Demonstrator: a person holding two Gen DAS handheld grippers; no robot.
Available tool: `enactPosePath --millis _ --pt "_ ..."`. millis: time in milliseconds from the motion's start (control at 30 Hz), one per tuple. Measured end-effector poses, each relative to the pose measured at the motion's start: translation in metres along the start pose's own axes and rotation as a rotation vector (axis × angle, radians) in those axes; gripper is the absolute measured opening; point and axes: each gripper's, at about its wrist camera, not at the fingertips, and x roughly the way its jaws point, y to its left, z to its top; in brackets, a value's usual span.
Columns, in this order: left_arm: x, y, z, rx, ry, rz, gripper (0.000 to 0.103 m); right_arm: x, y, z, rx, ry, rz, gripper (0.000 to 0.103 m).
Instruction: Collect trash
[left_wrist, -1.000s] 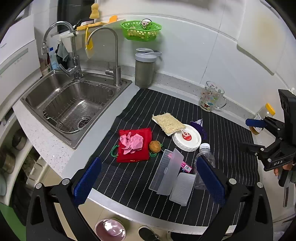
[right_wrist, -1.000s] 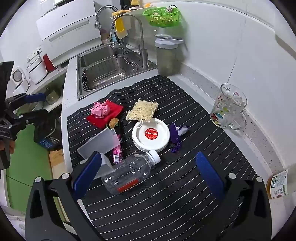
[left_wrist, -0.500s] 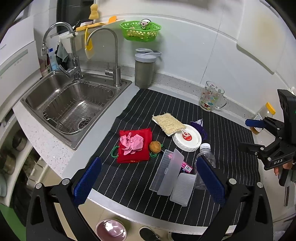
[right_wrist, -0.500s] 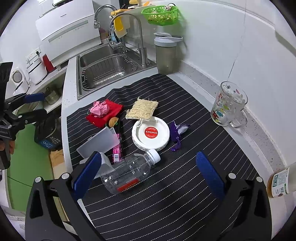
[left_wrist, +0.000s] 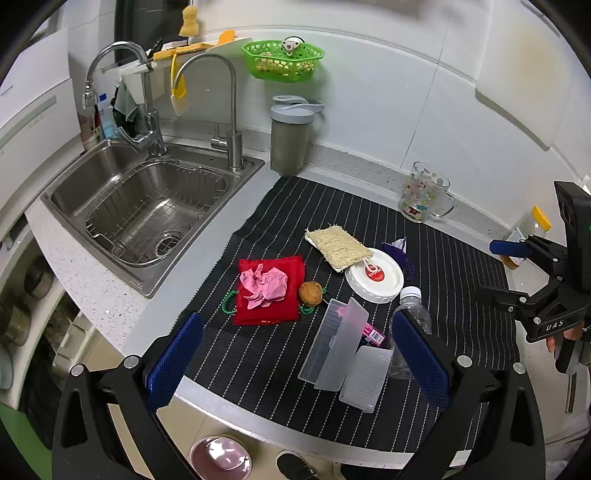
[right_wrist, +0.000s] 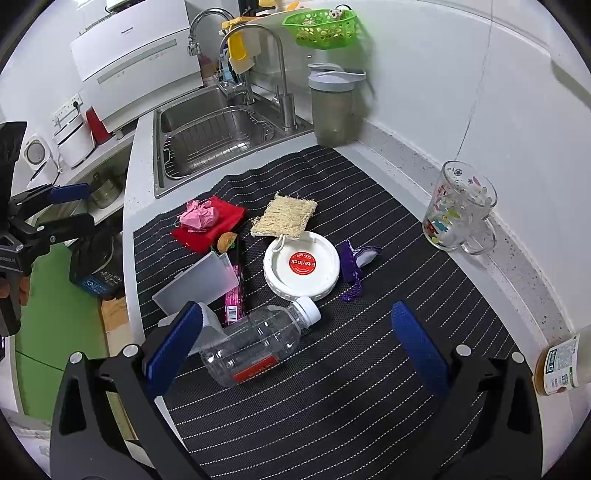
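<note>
The left gripper (left_wrist: 295, 365) is held with jaws wide apart, empty, above crumpled pink paper (left_wrist: 264, 283) on the striped table mat (left_wrist: 461, 266); likewise the right gripper (right_wrist: 295, 354), over the clear plastic bottle (right_wrist: 255, 341). Nothing is seen changed since earlier.

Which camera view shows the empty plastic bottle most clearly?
The right wrist view: the plastic bottle lies on its side there, fully visible from white cap to base, red label included. In the left wrist view only its cap and shoulder show, behind the left gripper's finger.
</note>
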Motion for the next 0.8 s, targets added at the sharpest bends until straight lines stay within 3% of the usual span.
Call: enactPosePath --millis 800 --pt "0.0014 0.0 -0.0025 0.001 0.004 0.006 0.098 0.0042 0.003 -0.0019 -0.012 0.012 -0.001 0.1"
